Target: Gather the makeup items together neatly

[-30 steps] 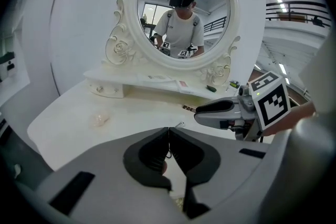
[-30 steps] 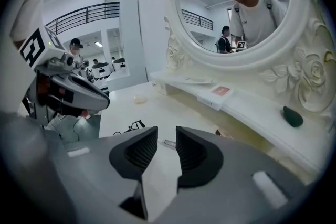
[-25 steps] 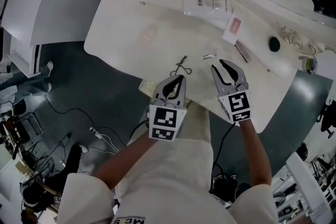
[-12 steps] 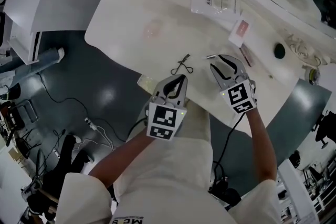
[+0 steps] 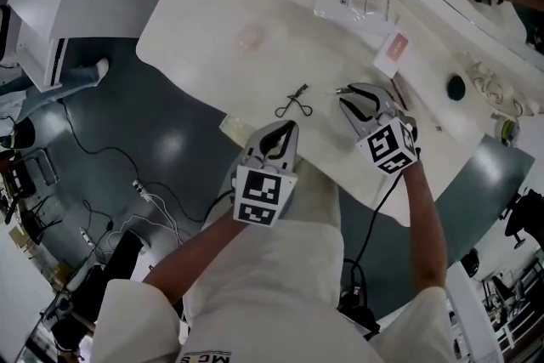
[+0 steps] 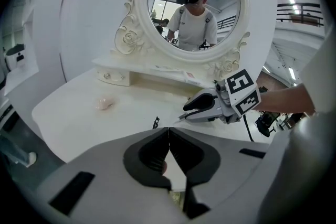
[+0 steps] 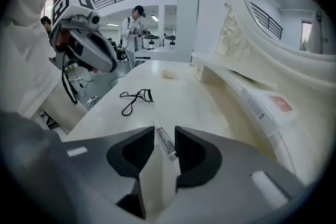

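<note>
A small silver tube [image 7: 167, 144] lies on the white vanity table [image 5: 212, 55], between the jaws of my right gripper [image 7: 165, 129]. Those jaws have just been closing, but a gap shows on both sides of the tube, so the gripper is open. In the head view the right gripper [image 5: 353, 95] points at the tube [image 5: 342, 88]. A black eyelash curler [image 5: 293, 102] rests left of it. My left gripper [image 5: 287, 128] hovers at the table's near edge, shut and holding nothing. A pink puff [image 5: 249, 36] sits farther left.
Along the back lie a white packet [image 5: 353, 0], a pink-and-white card [image 5: 392, 49], a thin pencil [image 5: 399, 89] and a black round item [image 5: 456, 86]. An oval mirror [image 6: 194, 5] stands behind the table. Cables run over the dark floor [image 5: 161, 157].
My right gripper has rolled and sunk toward the small tube, which now lies between its jaws. The left gripper has stayed where it was.
</note>
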Tool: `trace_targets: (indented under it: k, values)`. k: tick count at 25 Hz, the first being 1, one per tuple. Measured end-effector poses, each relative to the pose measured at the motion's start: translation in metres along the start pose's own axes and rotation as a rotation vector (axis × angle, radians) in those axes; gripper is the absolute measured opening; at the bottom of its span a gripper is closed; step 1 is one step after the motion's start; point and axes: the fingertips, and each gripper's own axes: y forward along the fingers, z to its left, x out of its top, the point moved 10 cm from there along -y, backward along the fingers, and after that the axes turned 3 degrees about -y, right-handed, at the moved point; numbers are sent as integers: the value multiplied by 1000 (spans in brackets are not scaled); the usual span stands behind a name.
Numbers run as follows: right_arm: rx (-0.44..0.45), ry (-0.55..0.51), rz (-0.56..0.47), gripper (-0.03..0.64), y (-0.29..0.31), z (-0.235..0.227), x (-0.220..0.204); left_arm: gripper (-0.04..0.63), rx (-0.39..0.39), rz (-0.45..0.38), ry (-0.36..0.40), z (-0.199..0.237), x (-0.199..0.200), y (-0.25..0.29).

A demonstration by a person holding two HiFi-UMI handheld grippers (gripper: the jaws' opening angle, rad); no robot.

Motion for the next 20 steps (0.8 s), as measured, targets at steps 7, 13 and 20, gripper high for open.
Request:
trace_targets:
  k: [7,13,20]
  values:
    - [42,-121,53,118,10,1,-1,9,13,2,1,0,0,1]
    - [53,-159,83,86,15,1,-3,9,25,-8,-17,6,4,-1]
    - [65,-132,76,60,16,-1,-3,9,28,-6,-19,10,4,-2]
